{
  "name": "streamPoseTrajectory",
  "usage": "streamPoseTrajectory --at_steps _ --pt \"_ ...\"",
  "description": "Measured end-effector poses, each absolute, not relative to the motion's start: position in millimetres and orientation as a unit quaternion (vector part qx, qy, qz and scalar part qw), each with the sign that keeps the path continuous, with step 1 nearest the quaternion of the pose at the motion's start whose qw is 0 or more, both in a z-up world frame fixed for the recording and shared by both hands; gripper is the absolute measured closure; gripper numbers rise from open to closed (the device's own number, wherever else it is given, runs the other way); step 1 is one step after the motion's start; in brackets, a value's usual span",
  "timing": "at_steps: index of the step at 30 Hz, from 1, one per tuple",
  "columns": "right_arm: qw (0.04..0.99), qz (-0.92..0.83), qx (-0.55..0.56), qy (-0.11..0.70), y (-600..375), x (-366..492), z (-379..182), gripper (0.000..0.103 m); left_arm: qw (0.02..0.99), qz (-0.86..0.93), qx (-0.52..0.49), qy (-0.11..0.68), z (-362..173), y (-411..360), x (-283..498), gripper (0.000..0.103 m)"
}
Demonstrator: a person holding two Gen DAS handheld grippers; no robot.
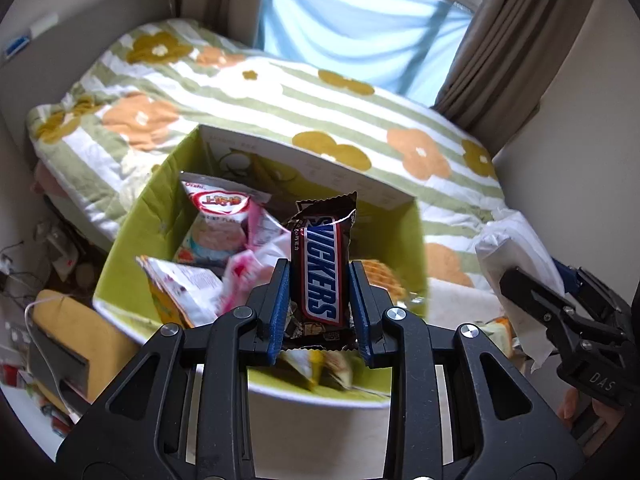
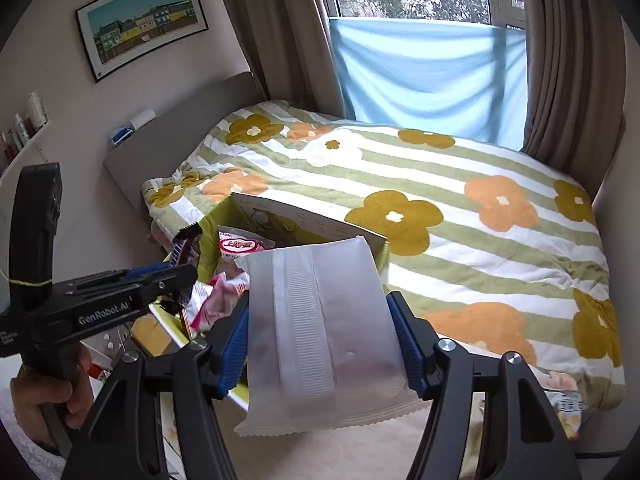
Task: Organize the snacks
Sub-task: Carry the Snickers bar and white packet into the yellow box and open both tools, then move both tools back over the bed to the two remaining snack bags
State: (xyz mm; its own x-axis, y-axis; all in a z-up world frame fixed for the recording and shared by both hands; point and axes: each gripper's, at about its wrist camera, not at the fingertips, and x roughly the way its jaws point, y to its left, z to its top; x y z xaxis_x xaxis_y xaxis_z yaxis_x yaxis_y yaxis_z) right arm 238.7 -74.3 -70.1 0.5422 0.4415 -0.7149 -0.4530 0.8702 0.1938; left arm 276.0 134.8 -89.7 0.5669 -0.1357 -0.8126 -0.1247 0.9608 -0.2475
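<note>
Tongs: left (image 1: pixel 320 300) pinch a glossy Snickers bar (image 1: pixel 320 268); right (image 2: pixel 326 344) pinch a matte white crimped packet (image 2: pixel 320 320).

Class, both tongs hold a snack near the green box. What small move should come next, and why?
Probably lower the left tongs a little and release the Snickers bar into the green box. The bar already hangs over the open box, where other packets lie, while the right tongs grip the white packet just beside it.

Left gripper (image 1: pixel 320 300) clamped, right gripper (image 2: pixel 326 344) gripping
</note>
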Motion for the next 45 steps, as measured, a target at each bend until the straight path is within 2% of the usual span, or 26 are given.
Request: streamPoseTrajectory --at_steps 3,4,5,6,7,16,19,20,22,37,45 --pt "0.875 0.244 0.0 0.418 -56.0 254.1 -79.7 0.043 0.861 -0.018 -0.144 0.487 -107.8 148.3 295.5 0.075" --pt "0.874 0.24 0.003 0.422 -52.4 257.8 -82.2 0.043 0.855 -0.024 -0.15 0.496 -115.4 153.1 301.7 0.065" --pt "0.873 0.235 0.005 0.427 -48.2 261.9 -86.0 0.043 0.851 -0.027 -0.153 0.501 -119.9 155.3 304.6 0.052" --pt "0.872 0.23 0.007 0.431 -45.3 264.6 -89.5 0.043 0.85 -0.027 -0.152 0.504 -124.9 156.6 306.2 0.017" --pt "0.871 0.226 0.009 0.435 -43.3 267.5 -92.7 0.043 0.852 -0.026 -0.149 0.502 -128.0 158.3 306.2 0.0" --pt "0.854 0.207 0.021 0.476 -25.1 285.0 -118.0 0.042 0.85 -0.027 -0.117 0.512 -140.2 171.8 293.4 0.0" --pt "0.856 0.236 0.058 0.457 -22.2 294.4 -109.5 0.042 0.851 -0.021 -0.109 0.513 -140.9 174.1 287.8 0.0" --pt "0.856 0.236 0.058 0.457 -22.2 294.4 -109.5 0.04 0.852 -0.021 -0.107 0.513 -141.5 174.5 286.5 0.0" --pt "0.864 0.234 0.058 0.442 -16.2 297.7 -102.3 0.016 0.851 -0.022 -0.101 0.515 -142.8 174.8 284.4 0.0" --pt "0.866 0.204 0.047 0.453 -22.8 284.0 -103.1 0.016 0.857 -0.033 -0.095 0.505 -132.2 169.9 275.3 0.0" --pt "0.877 0.184 0.047 0.44 -42.4 269.3 -87.6 0.016 0.867 -0.059 -0.078 0.488 -112.4 139.7 273.4 0.0"
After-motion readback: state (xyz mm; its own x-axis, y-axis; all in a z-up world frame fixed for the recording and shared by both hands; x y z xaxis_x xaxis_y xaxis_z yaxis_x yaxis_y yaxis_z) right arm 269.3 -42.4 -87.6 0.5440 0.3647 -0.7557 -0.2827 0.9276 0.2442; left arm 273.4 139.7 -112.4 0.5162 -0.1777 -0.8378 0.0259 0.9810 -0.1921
